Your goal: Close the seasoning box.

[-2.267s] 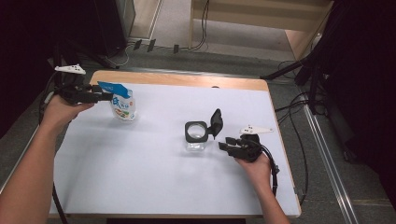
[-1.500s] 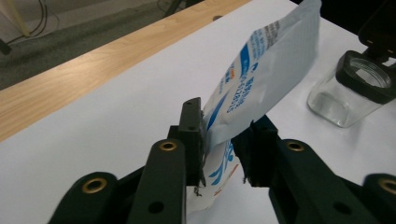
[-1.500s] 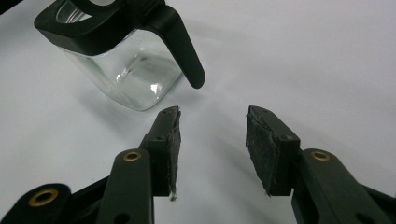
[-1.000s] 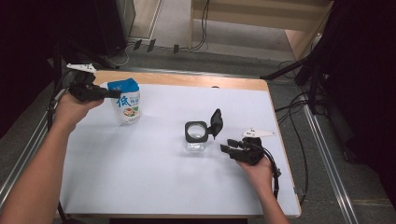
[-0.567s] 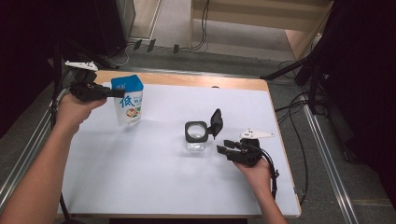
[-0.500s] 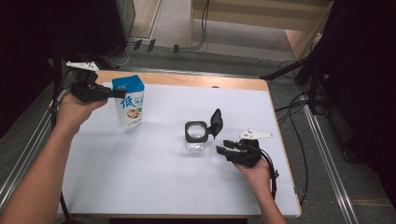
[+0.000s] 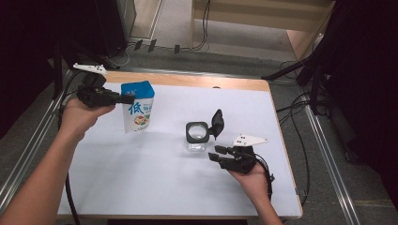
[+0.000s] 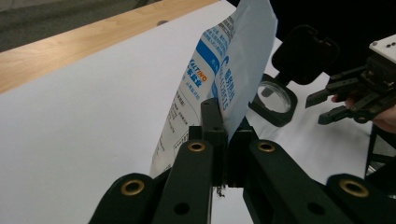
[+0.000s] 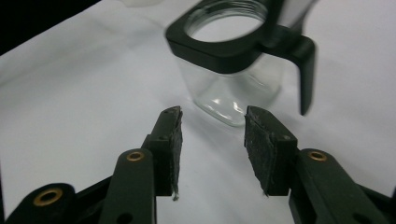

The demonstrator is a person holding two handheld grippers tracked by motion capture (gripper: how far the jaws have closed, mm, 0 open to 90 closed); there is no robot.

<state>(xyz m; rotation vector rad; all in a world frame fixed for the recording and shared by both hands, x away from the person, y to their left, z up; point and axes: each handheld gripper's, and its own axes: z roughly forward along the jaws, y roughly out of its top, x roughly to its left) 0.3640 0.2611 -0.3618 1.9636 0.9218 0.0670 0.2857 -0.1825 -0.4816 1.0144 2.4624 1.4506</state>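
pouch [image 7: 138,107] pinched in left gripper [image 8: 223,140] jaws.

**Open table around both tools, one jar in the middle**

The right gripper [image 7: 219,156] has the glass jar [image 7: 197,139] straight ahead of its parted jaws, very near, with a narrow strip of bare white table [image 7: 141,178] between tips and glass. The jar's black flip lid [image 7: 217,124] stands up on the far side, blocking a pass over that edge. To the gripper's left the tabletop is bare, an easy sweep.

The left gripper [image 7: 127,99] carries the blue-and-white pouch [image 7: 138,111] hanging off its tips, so the pouch itself fills the space ahead. Beyond it, toward the jar, lies free white surface; the jar's open mouth is unobstructed from above.
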